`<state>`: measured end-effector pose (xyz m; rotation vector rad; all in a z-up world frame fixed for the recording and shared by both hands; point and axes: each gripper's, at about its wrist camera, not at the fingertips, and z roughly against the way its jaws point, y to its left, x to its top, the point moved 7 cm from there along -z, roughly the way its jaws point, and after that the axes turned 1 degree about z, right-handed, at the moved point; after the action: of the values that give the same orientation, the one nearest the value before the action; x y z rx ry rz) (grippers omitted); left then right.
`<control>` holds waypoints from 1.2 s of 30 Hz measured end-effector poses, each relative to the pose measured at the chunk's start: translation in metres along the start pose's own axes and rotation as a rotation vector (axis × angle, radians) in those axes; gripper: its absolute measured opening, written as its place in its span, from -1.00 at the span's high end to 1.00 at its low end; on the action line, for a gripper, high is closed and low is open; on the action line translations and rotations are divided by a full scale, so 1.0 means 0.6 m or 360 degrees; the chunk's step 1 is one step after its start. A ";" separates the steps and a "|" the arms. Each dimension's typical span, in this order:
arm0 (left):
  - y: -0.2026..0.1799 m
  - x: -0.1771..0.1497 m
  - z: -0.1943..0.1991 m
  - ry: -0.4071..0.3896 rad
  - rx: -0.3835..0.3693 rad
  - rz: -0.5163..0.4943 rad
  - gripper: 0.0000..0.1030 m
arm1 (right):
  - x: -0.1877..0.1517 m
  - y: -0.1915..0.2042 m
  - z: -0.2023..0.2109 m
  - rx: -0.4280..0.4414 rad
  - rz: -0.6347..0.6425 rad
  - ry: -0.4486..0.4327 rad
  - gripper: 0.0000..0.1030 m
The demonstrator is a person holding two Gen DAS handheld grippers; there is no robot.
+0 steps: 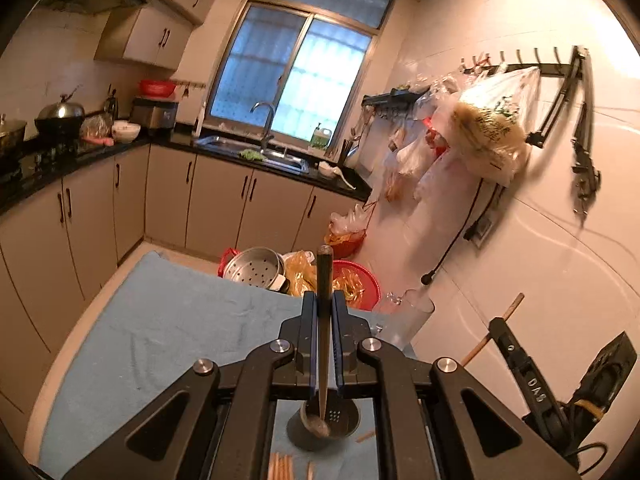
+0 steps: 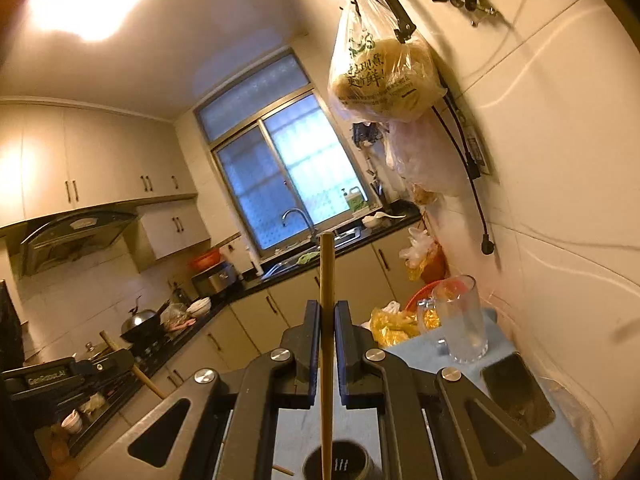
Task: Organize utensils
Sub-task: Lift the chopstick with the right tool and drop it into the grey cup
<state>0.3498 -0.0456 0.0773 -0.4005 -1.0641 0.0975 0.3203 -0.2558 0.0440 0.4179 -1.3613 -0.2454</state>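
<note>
The left gripper is clamped on a dark-handled spoon, which stands upright between the fingers with its bowl hanging just over the mouth of the holder. The right gripper is clamped on a wooden chopstick, also upright, its lower end over the same holder. The holder is a dark round cup with slots in its base, standing on the blue cloth. More chopsticks lie flat on the cloth just beside the holder, nearer the camera. A glass mug stands beyond the holder, near the tiled wall, with a phone beside it
</note>
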 end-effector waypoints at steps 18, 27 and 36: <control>0.010 -0.112 -0.112 0.0263 0.0093 -0.0036 0.86 | -0.127 -0.065 -0.121 -0.0099 -0.0040 0.0297 0.83; 0.008 -0.136 -0.125 0.0360 0.0091 -0.0061 0.86 | -0.167 -0.059 -0.123 -0.0115 0.0008 0.0395 0.78; 0.018 -0.130 0.006 0.0214 0.0078 -0.0172 -0.05 | -0.129 -0.054 -0.009 -0.0033 -0.0085 0.0398 0.16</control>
<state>0.3097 -0.0554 0.0101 -0.3003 -0.9467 0.0005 0.3122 -0.2528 -0.0397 0.4523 -1.1027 -0.2424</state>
